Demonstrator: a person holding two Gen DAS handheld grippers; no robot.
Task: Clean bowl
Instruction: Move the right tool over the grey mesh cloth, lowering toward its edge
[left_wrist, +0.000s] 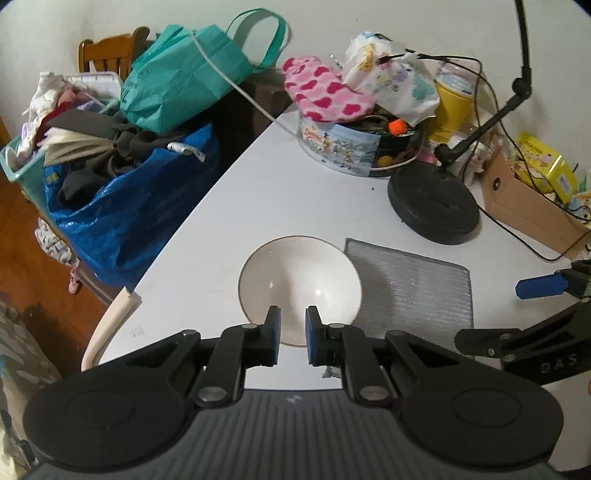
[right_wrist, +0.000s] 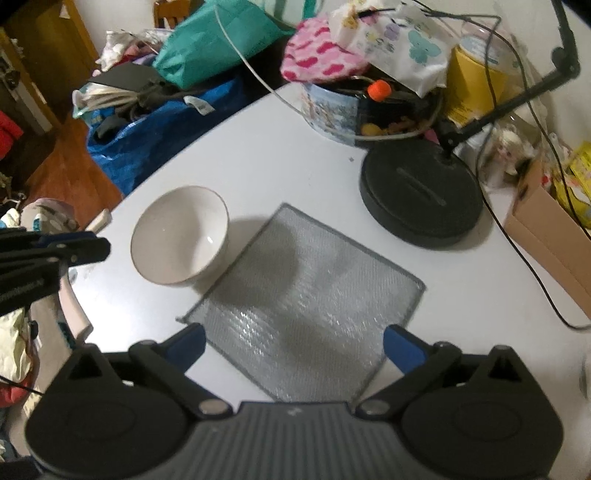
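Observation:
A white bowl (left_wrist: 299, 284) (right_wrist: 181, 236) stands upright and looks empty on the white table (left_wrist: 258, 192), near its left edge. A grey mesh cloth (left_wrist: 417, 291) (right_wrist: 306, 295) lies flat just right of the bowl. My left gripper (left_wrist: 291, 332) hovers at the bowl's near rim, its blue pads a narrow gap apart with nothing between them. In the right wrist view it (right_wrist: 74, 247) shows left of the bowl, apart from it. My right gripper (right_wrist: 293, 343) is wide open above the cloth's near corner, holding nothing; one of its fingers (left_wrist: 541, 287) shows at the right edge.
A black round lamp base (left_wrist: 434, 206) (right_wrist: 421, 201) with cables stands behind the cloth. Behind it are a cluttered tin (left_wrist: 351, 147), a yellow tub (left_wrist: 452, 107) and a cardboard box (left_wrist: 524, 206). Blue and green bags (left_wrist: 122, 206) sit off the table's left edge.

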